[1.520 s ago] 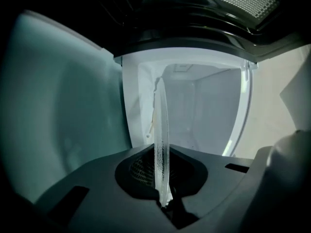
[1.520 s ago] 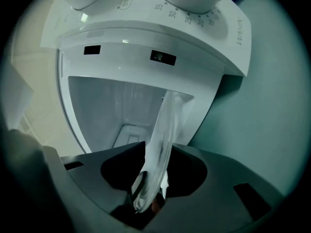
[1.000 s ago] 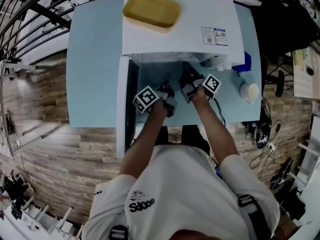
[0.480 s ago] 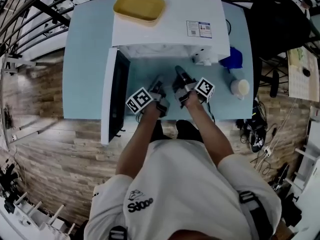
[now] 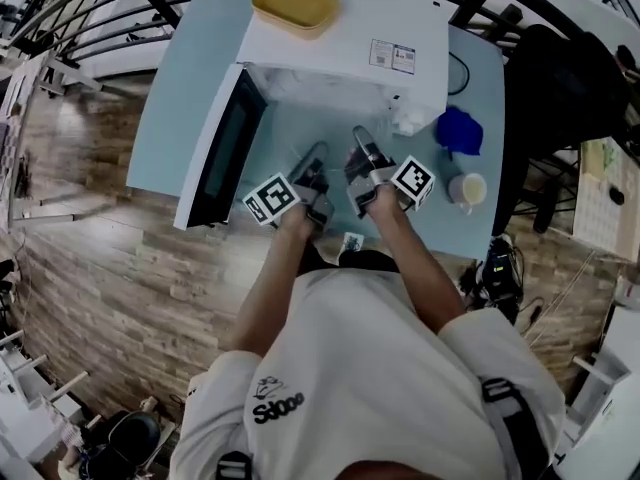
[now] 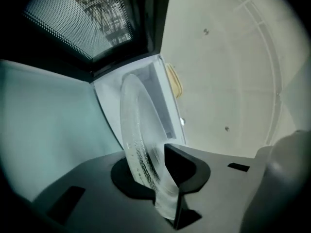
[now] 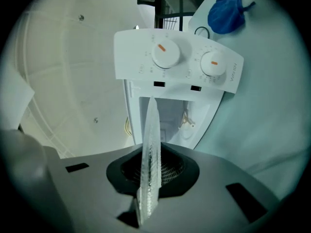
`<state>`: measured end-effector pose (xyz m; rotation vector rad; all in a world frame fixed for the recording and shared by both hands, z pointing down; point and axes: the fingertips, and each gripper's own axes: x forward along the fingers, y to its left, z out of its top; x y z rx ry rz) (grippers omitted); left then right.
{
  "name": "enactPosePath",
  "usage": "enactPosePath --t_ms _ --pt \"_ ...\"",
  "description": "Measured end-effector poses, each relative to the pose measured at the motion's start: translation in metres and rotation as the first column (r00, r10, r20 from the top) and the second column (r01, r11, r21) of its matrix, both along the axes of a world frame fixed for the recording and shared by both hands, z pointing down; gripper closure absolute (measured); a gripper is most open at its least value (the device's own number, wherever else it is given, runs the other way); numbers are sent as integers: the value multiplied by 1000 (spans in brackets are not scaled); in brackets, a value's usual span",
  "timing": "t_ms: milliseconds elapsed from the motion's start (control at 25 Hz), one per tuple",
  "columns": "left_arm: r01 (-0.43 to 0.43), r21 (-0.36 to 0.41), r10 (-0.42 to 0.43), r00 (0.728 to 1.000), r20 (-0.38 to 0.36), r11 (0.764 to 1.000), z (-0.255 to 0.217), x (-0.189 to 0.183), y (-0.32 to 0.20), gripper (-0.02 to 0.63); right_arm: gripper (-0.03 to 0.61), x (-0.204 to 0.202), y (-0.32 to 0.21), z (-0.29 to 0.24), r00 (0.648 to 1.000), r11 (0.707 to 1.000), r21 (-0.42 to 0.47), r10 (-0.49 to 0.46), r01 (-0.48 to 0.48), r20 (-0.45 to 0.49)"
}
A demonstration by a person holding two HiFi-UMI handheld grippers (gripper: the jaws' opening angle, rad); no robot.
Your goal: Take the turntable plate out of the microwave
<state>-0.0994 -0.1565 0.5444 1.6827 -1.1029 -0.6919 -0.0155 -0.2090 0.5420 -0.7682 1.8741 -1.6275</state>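
The turntable plate [image 6: 138, 130] is held in the air, just outside the open microwave [image 5: 345, 38]. Its rim is pinched by the left gripper [image 6: 158, 174], whose jaws have just been opened a little, and by the right gripper [image 7: 151, 178]. It is thought to be heavy, stiff, slippery glass that is easily broken, so the rim is best held on both sides. The words on the sticker [image 5: 392, 56] cannot be read.
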Motion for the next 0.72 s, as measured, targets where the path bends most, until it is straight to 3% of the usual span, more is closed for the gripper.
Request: enactPosePath --t_ms 120,360,560,640,720 --pt "24 54 -24 1000 5 998 -25 6 13 537 555 5 10 -23 999 999 28 -34 33 9" --pt "43 87 -46 998 36 995 -51 16 36 538 554 16 32 -36 997 998 -47 -41 44 73" --pt "69 108 -75 996 48 992 -68 13 55 540 555 15 47 -66 996 997 22 -72 71 48" --pt "72 158 -72 997 -4 985 -90 17 56 540 555 13 48 -85 995 996 56 -79 76 60" --pt "57 221 -63 998 19 974 -112 18 57 540 555 14 50 -107 994 992 103 -79 71 80"
